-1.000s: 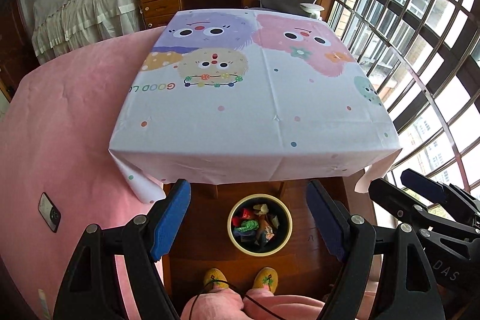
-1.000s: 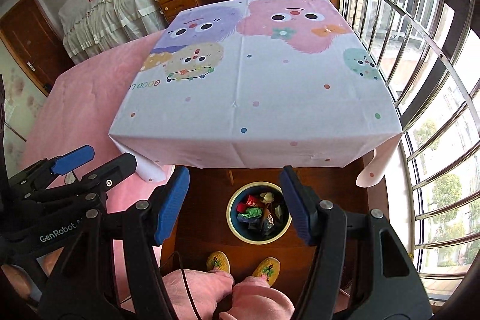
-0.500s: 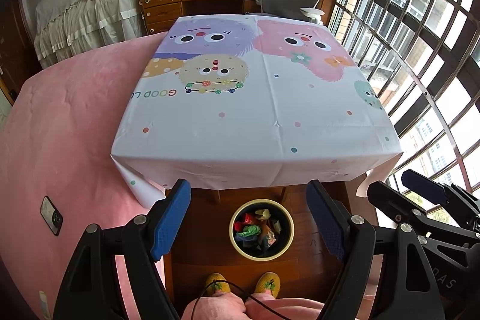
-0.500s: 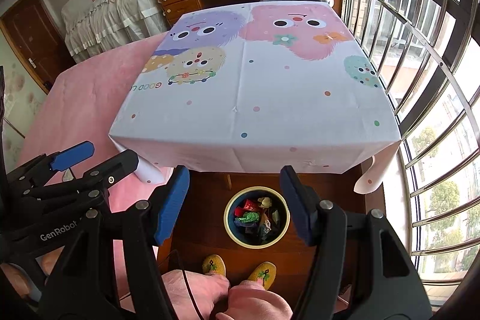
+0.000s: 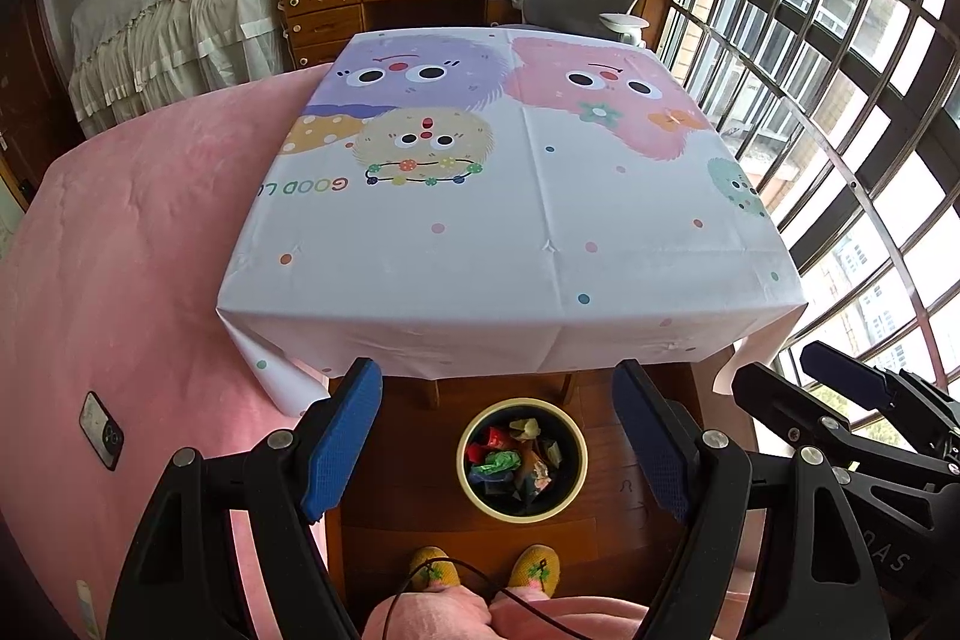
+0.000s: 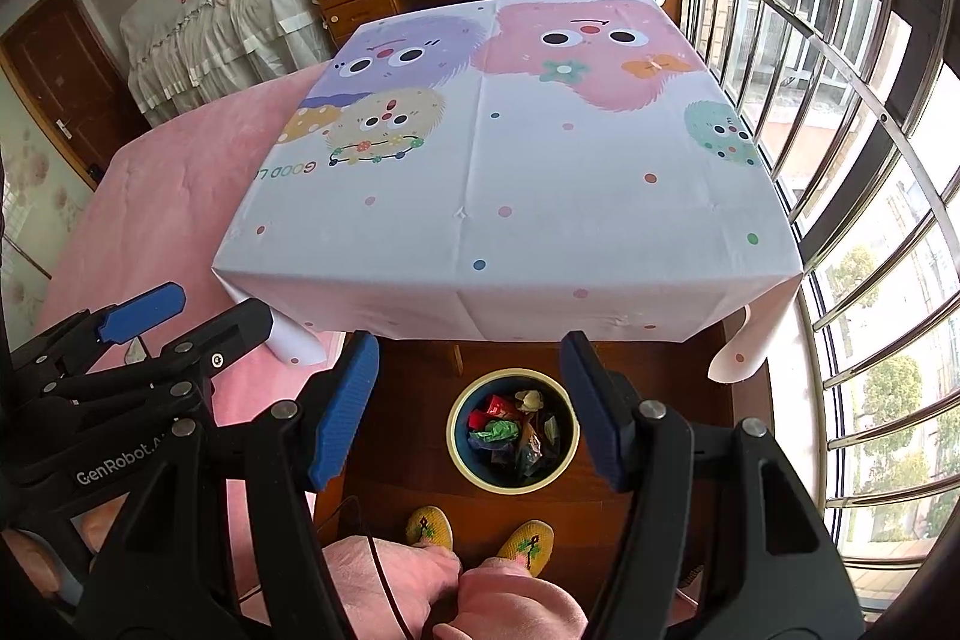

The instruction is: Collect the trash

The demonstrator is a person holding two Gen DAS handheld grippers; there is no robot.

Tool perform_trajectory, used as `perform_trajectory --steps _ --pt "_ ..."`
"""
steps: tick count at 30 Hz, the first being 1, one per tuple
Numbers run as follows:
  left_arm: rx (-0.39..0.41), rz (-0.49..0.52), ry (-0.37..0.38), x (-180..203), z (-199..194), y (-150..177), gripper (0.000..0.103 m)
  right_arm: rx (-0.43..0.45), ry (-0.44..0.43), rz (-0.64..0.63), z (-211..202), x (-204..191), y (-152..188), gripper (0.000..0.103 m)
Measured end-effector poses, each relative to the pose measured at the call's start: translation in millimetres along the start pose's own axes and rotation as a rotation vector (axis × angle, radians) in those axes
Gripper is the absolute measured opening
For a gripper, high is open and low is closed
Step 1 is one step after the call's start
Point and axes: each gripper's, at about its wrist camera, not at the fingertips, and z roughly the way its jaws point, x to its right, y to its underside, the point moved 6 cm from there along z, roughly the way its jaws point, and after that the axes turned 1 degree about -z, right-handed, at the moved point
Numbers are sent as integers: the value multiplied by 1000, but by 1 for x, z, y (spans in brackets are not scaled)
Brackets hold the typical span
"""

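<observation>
Right wrist: left tool (image 6: pixel 198 334) reads "GenRobot"; tablecloth (image 6: pixel 510 172) "GOOD".

Daylight came in from the barred window (image 5: pixel 840 58) on the right; I saw it blown out to near white there. The tablecloth (image 6: pixel 510 172) was evenly lit, no hard glare. Under the table, the floor (image 5: pixel 414 514) sat in soft shadow. Both views were sharp at centre, with heavy fisheye bending at the edges and dark vignetted corners.
</observation>
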Motion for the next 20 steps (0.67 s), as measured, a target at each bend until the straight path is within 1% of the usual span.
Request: perform_trajectory --steps 20 --pt "-6 11 -13 1 5 2 80 0 -1 2 1 1 0 60"
